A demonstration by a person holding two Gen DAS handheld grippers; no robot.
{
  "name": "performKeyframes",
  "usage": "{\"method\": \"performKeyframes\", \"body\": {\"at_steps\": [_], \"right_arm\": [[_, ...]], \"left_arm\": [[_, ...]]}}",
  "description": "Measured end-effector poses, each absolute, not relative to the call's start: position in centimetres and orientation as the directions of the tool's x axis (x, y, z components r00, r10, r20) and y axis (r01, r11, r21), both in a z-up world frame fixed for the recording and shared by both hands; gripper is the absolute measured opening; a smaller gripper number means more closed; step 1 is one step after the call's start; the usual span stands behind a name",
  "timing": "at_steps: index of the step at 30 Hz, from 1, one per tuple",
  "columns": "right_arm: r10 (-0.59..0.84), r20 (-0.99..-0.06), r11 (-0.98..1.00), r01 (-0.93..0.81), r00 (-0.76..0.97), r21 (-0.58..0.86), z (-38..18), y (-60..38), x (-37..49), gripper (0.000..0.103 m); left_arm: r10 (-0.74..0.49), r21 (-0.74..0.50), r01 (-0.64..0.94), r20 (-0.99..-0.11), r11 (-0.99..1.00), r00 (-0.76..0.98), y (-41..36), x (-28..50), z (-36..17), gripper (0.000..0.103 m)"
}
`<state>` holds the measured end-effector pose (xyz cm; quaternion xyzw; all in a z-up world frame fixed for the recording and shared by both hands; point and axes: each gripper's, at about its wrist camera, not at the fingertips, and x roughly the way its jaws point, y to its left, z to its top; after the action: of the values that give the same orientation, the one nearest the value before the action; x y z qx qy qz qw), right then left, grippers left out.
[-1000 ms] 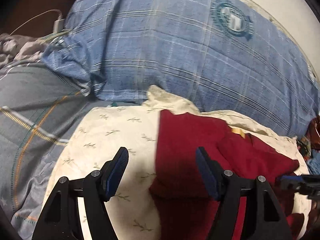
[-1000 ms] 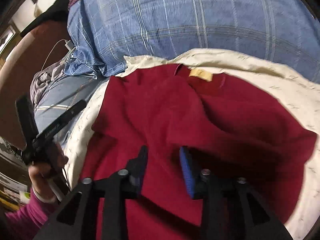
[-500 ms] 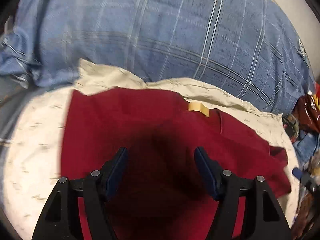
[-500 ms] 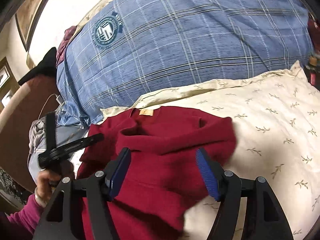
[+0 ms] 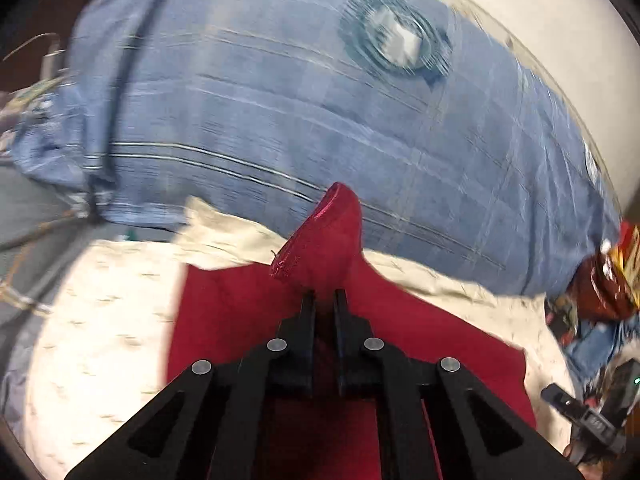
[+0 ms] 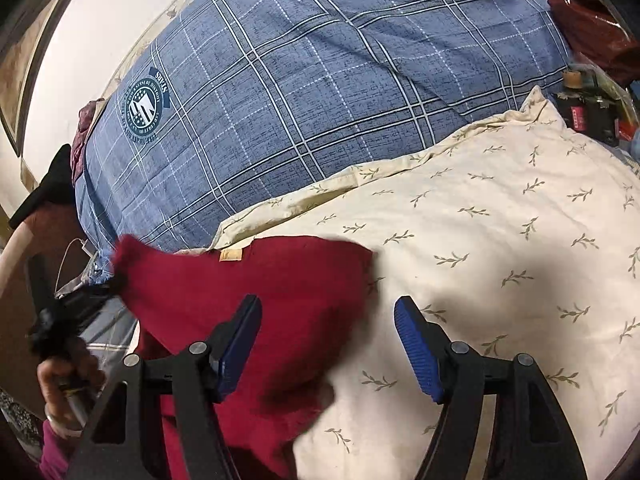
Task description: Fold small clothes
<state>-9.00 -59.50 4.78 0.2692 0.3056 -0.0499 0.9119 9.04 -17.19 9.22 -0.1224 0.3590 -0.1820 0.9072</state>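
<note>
Room: a bed against a pale wall (image 6: pixel 72 40), with clutter at the far right edge, too blurred to name.
Backdrop: a large blue plaid pillow with a round crest (image 6: pixel 320 92) lies behind the work area and bounds it at the back.
Surface: a cream pillow printed with small leaf sprigs (image 6: pixel 500 240) carries the garment; it is soft, so I judge it will give under any press.
Task's thing: a dark red knit garment with a tan neck label (image 6: pixel 260 300) lies on the left part of the cream pillow, its label edge toward the blue pillow.
Key relation: the garment lies left of the right gripper's midline; only the left finger overlaps the cloth, the right one is over bare cream pillow.
Left gripper (image 5: pixel 324 300): clenched on a corner of the red garment, jaws having just closed, the pinched cloth standing up in a peak.
Right gripper (image 6: pixel 328 344): released, jaws having just opened wider, nothing between them.
Nearer hand: the left, already holding.
Judgement: the fold likely runs from the left corner across toward the right.
</note>
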Motion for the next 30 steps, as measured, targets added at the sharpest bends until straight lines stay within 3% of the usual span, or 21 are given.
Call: {"method": "performKeyframes", "body": {"at_steps": [6, 13, 14, 15, 16, 17, 19, 23, 26, 30], "right_arm": [[0.110, -0.644, 0.855, 0.258, 0.757, 0.449, 3.1, -57.5, -6.6, 0.073], [0.174, -0.711, 0.874, 0.226, 0.682, 0.431, 2.0, -55.3, -4.6, 0.075], [0.185, -0.727, 0.883, 0.212, 0.662, 0.419, 1.6, -54.7, -4.3, 0.071], [0.173, -0.737, 0.899, 0.201, 0.653, 0.389, 1.6, -54.3, -4.2, 0.043], [0.120, -0.753, 0.929, 0.195, 0.647, 0.315, 1.7, -53.6, -4.2, 0.022], [0.047, -0.749, 0.959, 0.180, 0.660, 0.219, 2.3, -52.8, -4.6, 0.021], [0.009, -0.730, 0.969, 0.174, 0.683, 0.175, 3.2, -52.7, -5.4, 0.013], [-0.089, -0.752, 0.954, 0.272, 0.653, 0.123, 2.2, -54.6, -6.0, 0.011], [-0.093, -0.760, 0.944, 0.300, 0.644, 0.138, 2.1, -55.5, -6.6, 0.010], [-0.143, -0.690, 0.917, 0.357, 0.710, 0.177, 5.4, -55.7, -7.9, 0.025]], "left_arm": [[-0.383, -0.350, 0.178, -0.701, 0.920, 0.601, -14.9, 8.9, 4.0, 0.007], [-0.411, -0.375, 0.192, -0.688, 0.907, 0.598, -13.8, 9.3, 1.6, 0.009], [-0.412, -0.376, 0.193, -0.687, 0.906, 0.599, -13.8, 9.3, 1.4, 0.009], [-0.414, -0.377, 0.195, -0.685, 0.905, 0.599, -13.8, 9.4, 1.3, 0.009], [-0.417, -0.377, 0.199, -0.684, 0.905, 0.599, -13.8, 9.2, 1.1, 0.012], [-0.421, -0.376, 0.206, -0.684, 0.903, 0.596, -13.5, 9.1, 1.0, 0.020], [-0.448, -0.389, 0.233, -0.678, 0.891, 0.583, -13.4, 8.3, 1.4, 0.035], [-0.424, -0.362, 0.234, -0.644, 0.902, 0.637, -12.3, 6.4, 3.3, 0.060], [-0.374, -0.317, 0.210, -0.660, 0.925, 0.652, -11.5, 5.9, 3.9, 0.061], [-0.317, -0.250, 0.198, -0.673, 0.948, 0.668, -12.0, 5.4, 4.0, 0.061]]}}
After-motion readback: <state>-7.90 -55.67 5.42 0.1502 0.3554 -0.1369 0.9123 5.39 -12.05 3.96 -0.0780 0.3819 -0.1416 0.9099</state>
